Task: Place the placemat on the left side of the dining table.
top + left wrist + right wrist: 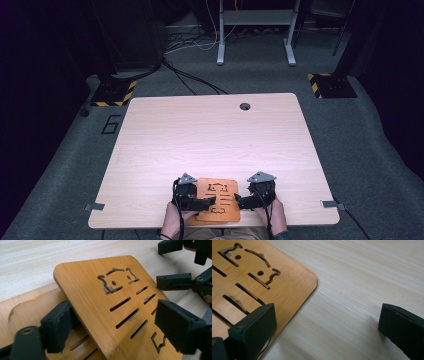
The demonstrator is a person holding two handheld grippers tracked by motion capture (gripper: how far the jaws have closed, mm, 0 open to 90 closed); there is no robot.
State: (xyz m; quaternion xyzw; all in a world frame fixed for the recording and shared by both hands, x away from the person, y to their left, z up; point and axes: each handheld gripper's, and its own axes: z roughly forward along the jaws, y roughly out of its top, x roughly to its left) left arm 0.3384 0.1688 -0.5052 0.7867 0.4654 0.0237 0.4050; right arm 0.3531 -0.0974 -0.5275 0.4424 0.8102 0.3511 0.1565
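My bamboo board [218, 199] with its cat-face cut-outs sits at the near edge of the table [210, 135], and only the left gripper view tells me it is really two: an upper board [100, 305] tilted up off a lower board [27, 312] that lies flat. My left gripper [110, 322] has its jaws either side of the raised board's edge, parted and not visibly pressing, so I cannot tell that it grips. My right gripper [324, 325] stands wide open at the board's right edge, one jaw over the bamboo, the other over bare table, and the high view shows open tabletop beyond.
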